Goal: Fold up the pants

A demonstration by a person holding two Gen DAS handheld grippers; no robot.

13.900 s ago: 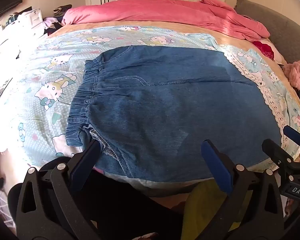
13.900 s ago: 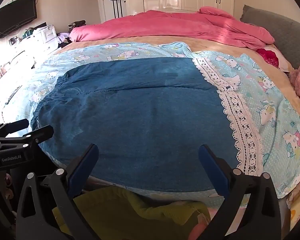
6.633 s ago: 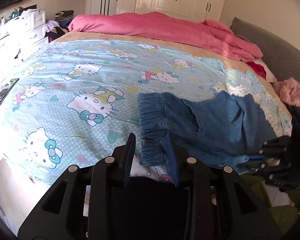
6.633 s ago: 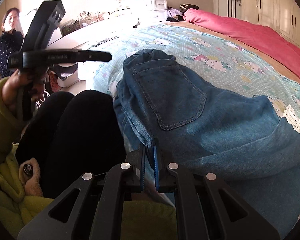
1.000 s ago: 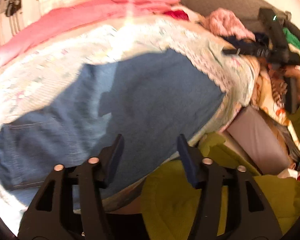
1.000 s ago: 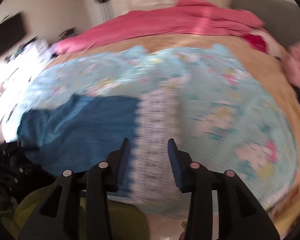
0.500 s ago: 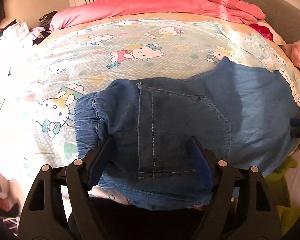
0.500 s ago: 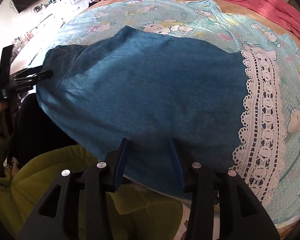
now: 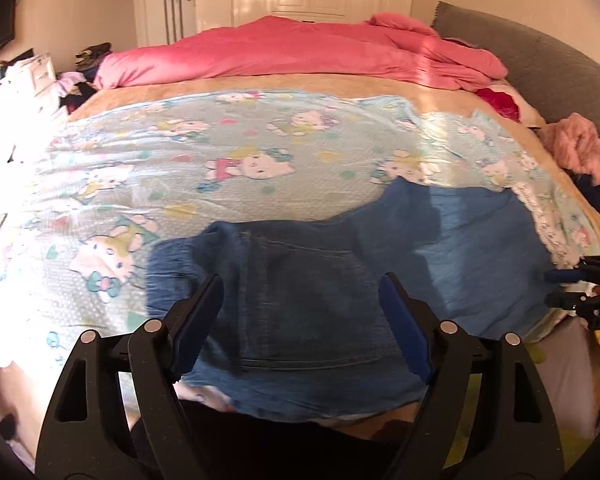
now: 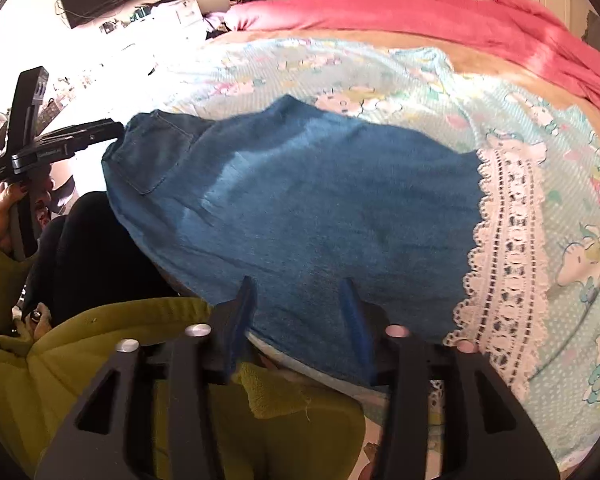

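Blue denim pants (image 9: 340, 280) lie folded lengthwise along the near edge of the bed, waistband and back pocket to the left, legs running right to the lace trim; they also show in the right wrist view (image 10: 300, 200). My left gripper (image 9: 302, 300) is open and empty, just above the pocket end. My right gripper (image 10: 298, 300) is open and empty over the near hem of the legs. The right gripper also shows at the right edge of the left wrist view (image 9: 556, 288), and the left gripper appears at the left of the right wrist view (image 10: 116, 130).
The pants rest on a light blue cartoon-print sheet (image 9: 220, 168) with a white lace border (image 10: 504, 264). A pink duvet (image 9: 300, 52) lies piled at the far side. A grey headboard (image 9: 540, 64) and pink fluffy cloth (image 9: 580, 144) are on the right. A dresser (image 9: 36, 76) stands at the left.
Both grippers have let go of the pants since several seconds ago and stand open. In the last half second the left camera pulled back and the right one dropped lower; the pants lie unchanged.
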